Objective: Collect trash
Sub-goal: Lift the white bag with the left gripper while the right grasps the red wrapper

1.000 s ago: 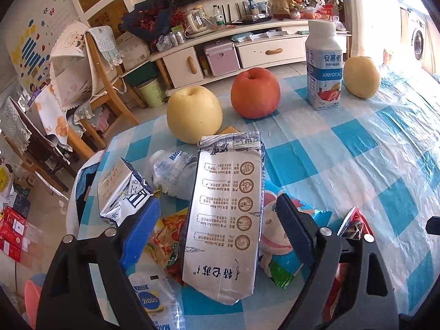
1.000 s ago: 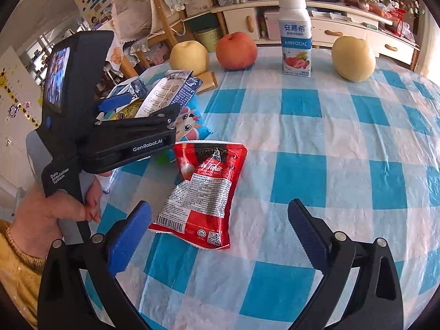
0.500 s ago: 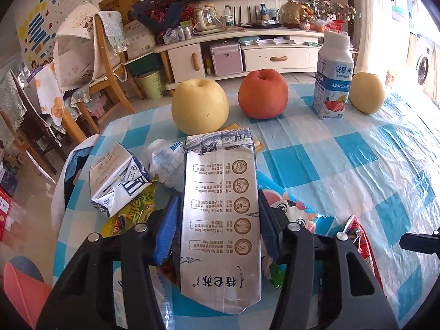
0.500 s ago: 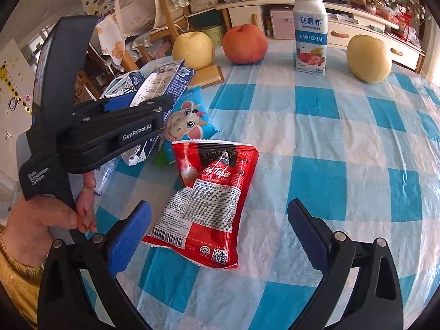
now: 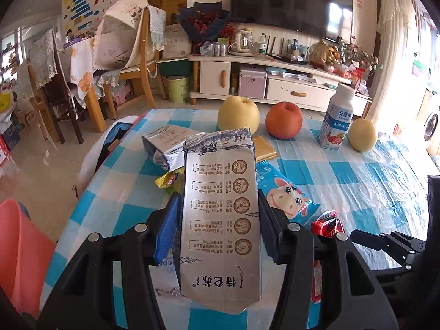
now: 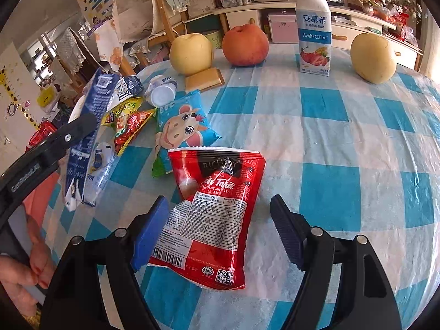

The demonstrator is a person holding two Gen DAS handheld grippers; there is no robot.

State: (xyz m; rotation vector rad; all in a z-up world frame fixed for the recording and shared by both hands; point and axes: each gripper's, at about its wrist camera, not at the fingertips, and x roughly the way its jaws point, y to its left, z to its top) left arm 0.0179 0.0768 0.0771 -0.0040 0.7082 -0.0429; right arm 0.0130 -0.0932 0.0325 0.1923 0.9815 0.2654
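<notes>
Up comes the silver milk carton [image 5: 220,220], off the pile it lay on a second ago, now clamped between the blue pads of the left gripper [image 5: 217,225] and hanging clear above the checked tablecloth [image 5: 357,181]. Over on the other side, the right gripper [image 6: 220,231] has dropped closer to the red milk tea sachet [image 6: 211,214], and its jaws are closing, with the sachet lying flat on the cloth between them; the left pad looks to be at the sachet's edge, though whether it truly touches is hard to call from this angle.

Trash heap at the table's left edge: a blue cow-print wrapper [image 6: 181,129] just above the red sachet, a red-and-yellow snack wrapper [image 6: 129,126] beside it, a small white bottle [image 6: 162,90] on its side, and a second flattened carton [image 5: 165,143] behind.

Along the far side of the table, well apart from the litter, stand a yellow pear [image 6: 191,53], a red apple [image 6: 244,45], an upright yoghurt drink bottle [image 6: 313,27] and another pear [image 6: 374,57]. A pink bin [image 5: 19,253] shows at the lower left of the left wrist view, beside the table.
</notes>
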